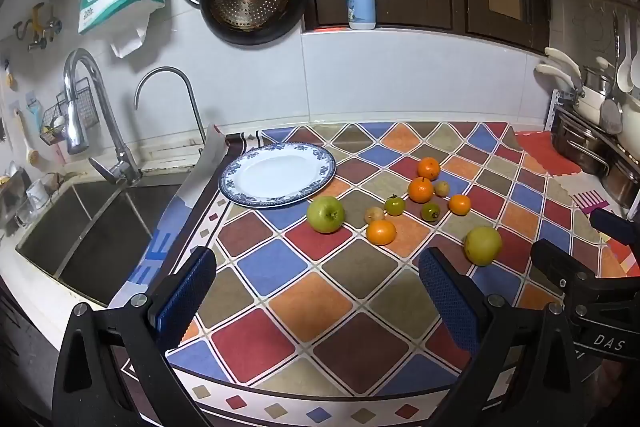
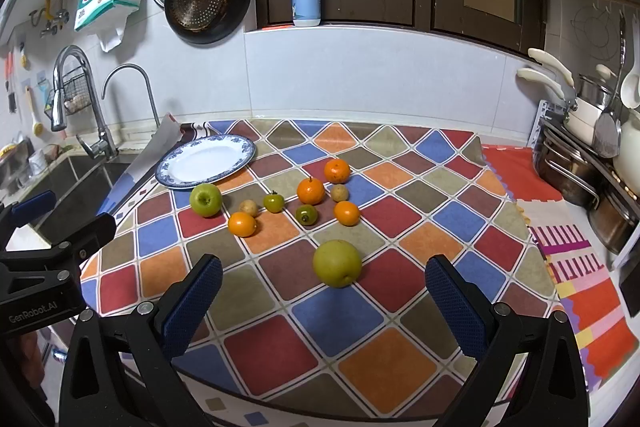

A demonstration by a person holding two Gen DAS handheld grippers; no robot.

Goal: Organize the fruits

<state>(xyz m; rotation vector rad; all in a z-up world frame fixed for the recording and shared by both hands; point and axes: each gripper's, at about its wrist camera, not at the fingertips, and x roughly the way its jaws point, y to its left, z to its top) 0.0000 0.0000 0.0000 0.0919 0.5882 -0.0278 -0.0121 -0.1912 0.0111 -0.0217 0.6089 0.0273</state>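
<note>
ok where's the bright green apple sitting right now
In both wrist views the green apple sits on the checkered mat just in front of the plate, left of the other fruit, nearest a small tan fruit.

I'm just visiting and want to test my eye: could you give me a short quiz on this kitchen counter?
1. True or false: the blue-rimmed white plate holds fruit.
2. How many small orange tangerines lie on the checkered cloth?
3. Which is nearest the right gripper: A the yellow-green round fruit, B the green apple?

Key: 1 false, it is bare. 2 four. 3 A.
</note>
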